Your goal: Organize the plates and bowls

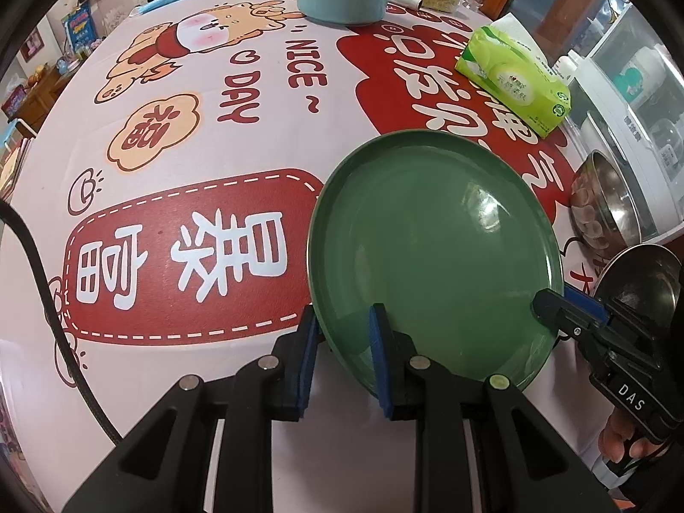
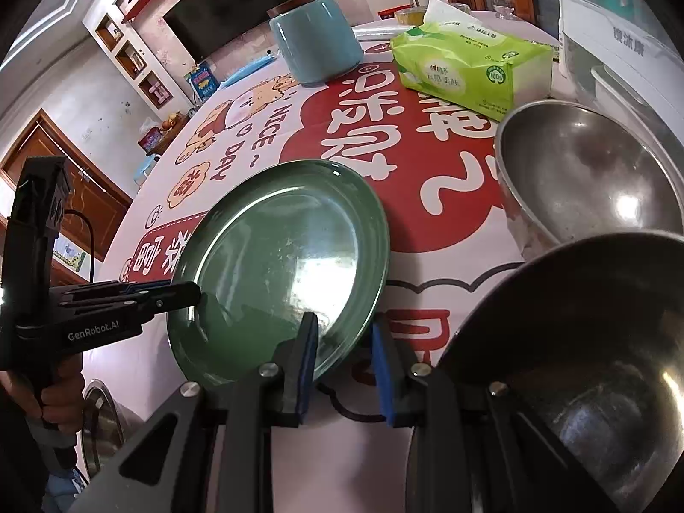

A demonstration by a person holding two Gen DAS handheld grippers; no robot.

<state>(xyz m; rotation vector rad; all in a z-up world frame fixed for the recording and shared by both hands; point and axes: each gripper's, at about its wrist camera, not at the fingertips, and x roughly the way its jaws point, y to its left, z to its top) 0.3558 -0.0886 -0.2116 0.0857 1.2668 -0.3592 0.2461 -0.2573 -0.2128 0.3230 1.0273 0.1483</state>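
Note:
A green plate lies on the printed tablecloth. My left gripper is shut on its near left rim, one blue pad outside the rim and one inside. In the right wrist view the plate shows the left gripper clamped on its left edge. My right gripper straddles the plate's right rim with its jaws a little apart, and a small gap shows between the rim and the outer pad. The left wrist view has the right gripper at the plate's right edge.
Two steel bowls sit right of the plate: a large one at the back and another close by. A teal jar, a green tissue pack and a white appliance stand at the far side. A hand holds the left gripper.

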